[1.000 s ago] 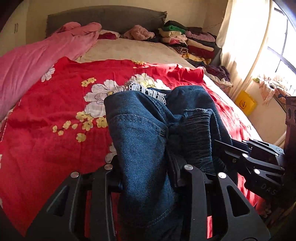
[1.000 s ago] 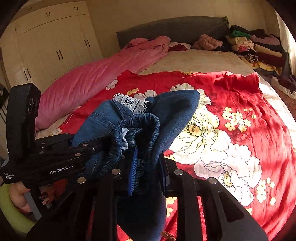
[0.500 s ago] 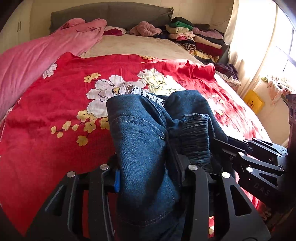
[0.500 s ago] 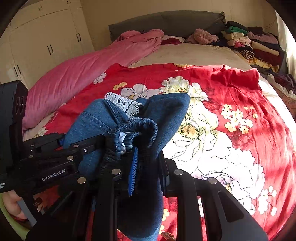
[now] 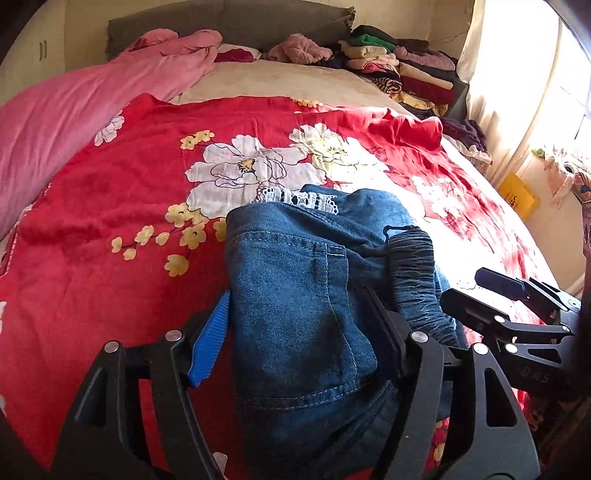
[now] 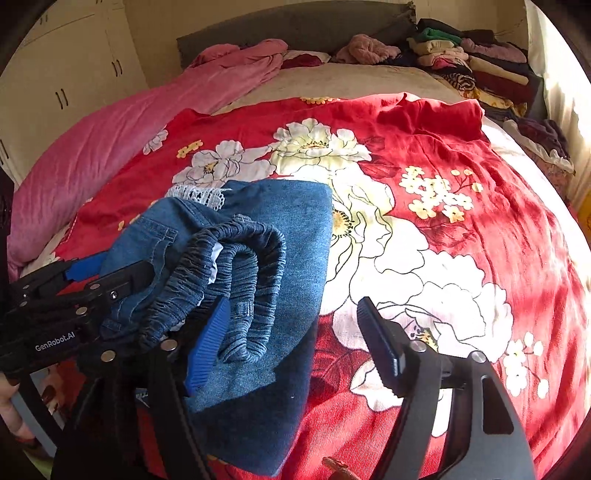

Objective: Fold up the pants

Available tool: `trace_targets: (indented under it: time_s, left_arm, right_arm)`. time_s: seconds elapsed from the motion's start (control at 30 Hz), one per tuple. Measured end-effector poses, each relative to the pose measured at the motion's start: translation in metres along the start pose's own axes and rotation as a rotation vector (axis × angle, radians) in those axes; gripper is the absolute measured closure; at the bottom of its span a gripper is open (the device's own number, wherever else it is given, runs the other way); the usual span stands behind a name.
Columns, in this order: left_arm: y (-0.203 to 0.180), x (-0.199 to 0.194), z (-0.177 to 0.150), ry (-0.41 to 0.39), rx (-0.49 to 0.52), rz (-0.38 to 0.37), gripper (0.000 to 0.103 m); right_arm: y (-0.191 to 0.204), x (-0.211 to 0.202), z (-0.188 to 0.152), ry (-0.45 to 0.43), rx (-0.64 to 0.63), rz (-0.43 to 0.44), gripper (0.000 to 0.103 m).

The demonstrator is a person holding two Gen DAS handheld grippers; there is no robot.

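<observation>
Blue denim pants [image 5: 295,288] lie bunched on the red floral bedspread [image 5: 110,280], with white lace trim [image 5: 295,195] at their far edge. My left gripper [image 5: 295,325] straddles the pants and its jaws are opening; the blue pad [image 5: 210,339] stands just off the denim. My right gripper [image 6: 291,332] is also opening, wide apart. The gathered elastic waistband [image 6: 240,258] rests loose beside its blue pad [image 6: 207,343], and the pants [image 6: 280,221] spread under it. Each view shows the other gripper beside the cloth: the right gripper [image 5: 480,291] and the left gripper [image 6: 107,273].
A pink blanket [image 5: 74,110] runs along the bed's left side. Stacked folded clothes [image 5: 406,70] sit at the back right by the grey headboard [image 5: 229,22]. A wardrobe [image 6: 66,85] stands at left and a bright curtain [image 5: 517,74] at right. A hand [image 6: 7,406] holds the left gripper.
Both grippers' jaws have spread apart. The right gripper has let go of the waistband, and the pants have sunk onto the bedspread.
</observation>
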State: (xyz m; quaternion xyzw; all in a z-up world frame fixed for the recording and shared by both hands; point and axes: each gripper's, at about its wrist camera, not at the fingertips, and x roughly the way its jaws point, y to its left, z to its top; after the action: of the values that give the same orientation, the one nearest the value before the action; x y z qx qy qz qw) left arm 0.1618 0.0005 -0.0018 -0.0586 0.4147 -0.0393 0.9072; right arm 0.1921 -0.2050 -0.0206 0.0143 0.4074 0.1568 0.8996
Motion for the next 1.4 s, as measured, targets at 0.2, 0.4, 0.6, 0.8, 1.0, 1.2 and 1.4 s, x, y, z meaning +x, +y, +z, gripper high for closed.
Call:
trace_targets:
  time_s: [0.2, 0.4, 0.6, 0.8, 1.0, 1.2, 1.4]
  left_arm:
    - [-0.001, -0.031, -0.002, -0.051, 0.003, -0.003, 0.016]
    - [-0.007, -0.065, -0.008, -0.101, 0.028, 0.004, 0.010]
    - [-0.009, -0.093, -0.020, -0.131, 0.034, 0.007, 0.010]
    - [-0.010, -0.114, -0.036, -0.140, 0.038, 0.002, 0.010]
    - [-0.002, -0.129, -0.057, -0.130, 0.017, 0.004, 0.010]
    - [0.008, -0.128, -0.091, -0.088, 0.001, 0.009, 0.010]
    - [0.011, -0.118, -0.111, -0.055, -0.012, 0.001, 0.010]
  right_arm:
    - [-0.001, -0.042, -0.005, -0.101, 0.009, -0.007, 0.005]
    - [0.004, -0.081, -0.016, -0.174, -0.023, -0.031, 0.005]
    - [0.009, -0.108, -0.032, -0.207, -0.021, -0.007, 0.005]
    - [0.016, -0.130, -0.048, -0.234, -0.019, 0.002, 0.005]
    - [0.023, -0.152, -0.068, -0.247, -0.022, 0.001, 0.005]
    - [0.023, -0.152, -0.099, -0.209, 0.008, -0.015, 0.005]
    - [0.019, -0.132, -0.115, -0.144, 0.034, -0.045, 0.005]
